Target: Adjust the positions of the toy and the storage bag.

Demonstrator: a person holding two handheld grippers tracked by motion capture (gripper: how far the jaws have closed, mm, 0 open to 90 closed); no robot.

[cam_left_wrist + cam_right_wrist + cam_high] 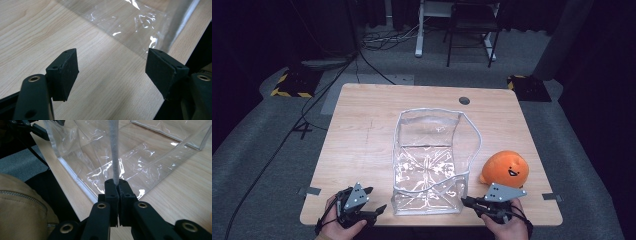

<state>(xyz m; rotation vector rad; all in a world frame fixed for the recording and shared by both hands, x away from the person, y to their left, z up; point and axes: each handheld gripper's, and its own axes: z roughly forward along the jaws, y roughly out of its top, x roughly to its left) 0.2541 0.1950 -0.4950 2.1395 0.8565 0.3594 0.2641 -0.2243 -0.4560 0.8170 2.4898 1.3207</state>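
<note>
A clear plastic bag (429, 160) with white-trimmed edges lies open on the wooden table (362, 130). My right gripper (466, 201) is at the bag's near right corner, shut on the bag's white edge strip (114, 157), which rises straight up from the closed jaws in the right gripper view. My left gripper (377, 200) stands open just left of the bag's near left corner, its pads (65, 72) wide apart over bare wood with the clear plastic (130, 27) a little ahead. An orange plush toy (505, 169) with a smiling face sits on the table to the right of the bag.
The table's near edge runs right under both hands. A round cable hole (464, 100) sits at the table's far side. Beyond the table are cables on grey carpet, a black chair (472, 30) and a white desk leg (419, 30). A tan sleeve (22, 205) fills the lower left of the right gripper view.
</note>
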